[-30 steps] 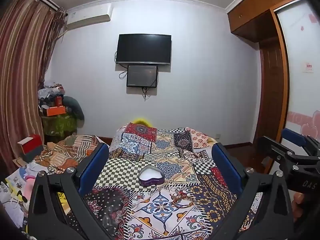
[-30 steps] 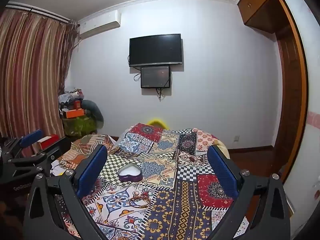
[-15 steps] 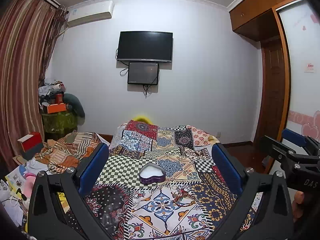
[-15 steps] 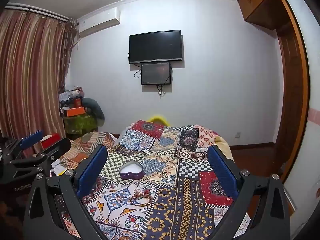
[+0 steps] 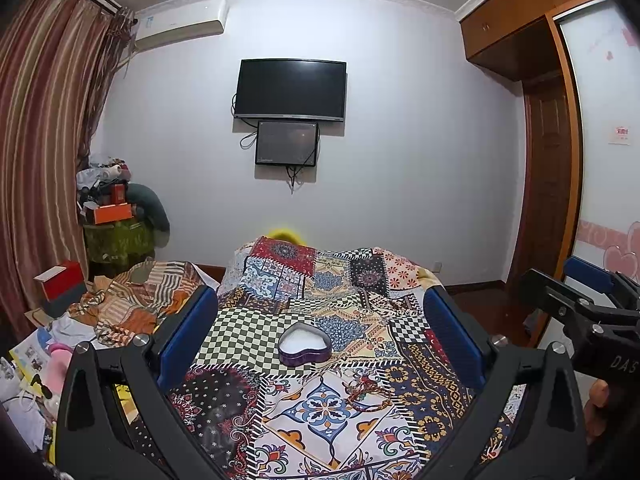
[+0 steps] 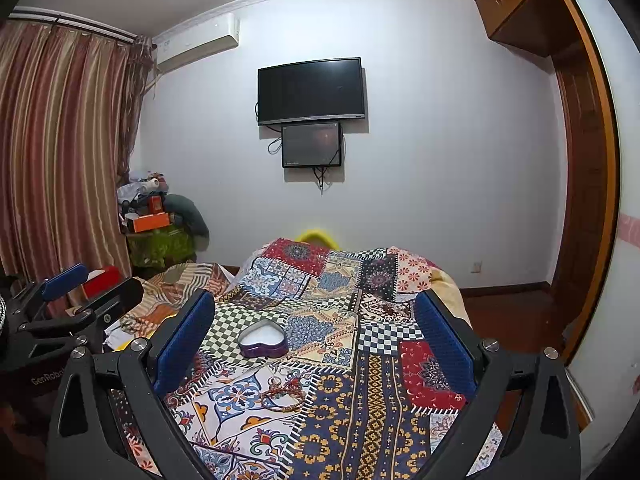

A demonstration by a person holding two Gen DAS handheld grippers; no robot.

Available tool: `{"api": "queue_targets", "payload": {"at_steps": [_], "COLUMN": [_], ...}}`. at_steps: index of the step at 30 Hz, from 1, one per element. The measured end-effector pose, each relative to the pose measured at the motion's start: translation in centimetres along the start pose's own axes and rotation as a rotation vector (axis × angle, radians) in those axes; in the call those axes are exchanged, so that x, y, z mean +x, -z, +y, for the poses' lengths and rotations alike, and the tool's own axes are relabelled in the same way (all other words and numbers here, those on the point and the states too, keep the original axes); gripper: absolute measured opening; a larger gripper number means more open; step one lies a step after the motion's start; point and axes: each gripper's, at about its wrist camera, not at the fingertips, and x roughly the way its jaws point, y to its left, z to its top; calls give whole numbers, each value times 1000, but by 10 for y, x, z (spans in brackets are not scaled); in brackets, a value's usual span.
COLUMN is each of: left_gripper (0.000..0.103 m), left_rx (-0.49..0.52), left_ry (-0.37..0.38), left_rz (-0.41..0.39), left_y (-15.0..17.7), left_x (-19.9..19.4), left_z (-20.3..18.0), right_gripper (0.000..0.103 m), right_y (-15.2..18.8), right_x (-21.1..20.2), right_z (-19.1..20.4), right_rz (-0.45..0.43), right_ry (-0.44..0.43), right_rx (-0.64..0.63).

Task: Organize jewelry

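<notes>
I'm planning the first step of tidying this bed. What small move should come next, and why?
Probably lower the right tongs toward the bracelets on the quilt. Both tongs are open and empty, the heart-shaped box sits open with nothing visible inside, and the bracelets lie just in front of it.
</notes>
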Motion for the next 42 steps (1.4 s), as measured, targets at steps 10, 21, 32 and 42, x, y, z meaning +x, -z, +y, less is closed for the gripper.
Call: {"api": "queue_targets", "payload": {"at_steps": [10, 21, 32, 42], "left_gripper": [103, 103, 103, 103], "left_rx": [-2, -5, -4, -5], "left_ry": [1, 4, 6, 16], "left_rz": [4, 6, 10, 16], "left_y": [0, 0, -1, 0], "left_x": [-1, 0, 1, 2], "left_z": [1, 1, -1, -4], "right_gripper": [99, 99, 99, 99], "right_y": [1, -1, -1, -1], "right_x": [1, 1, 2, 1], "right_z": [0, 0, -2, -3], "right_rz": [2, 4, 5, 7], "right_ry": [0, -1, -5, -6], "right_rx": [2, 2, 6, 10]}}
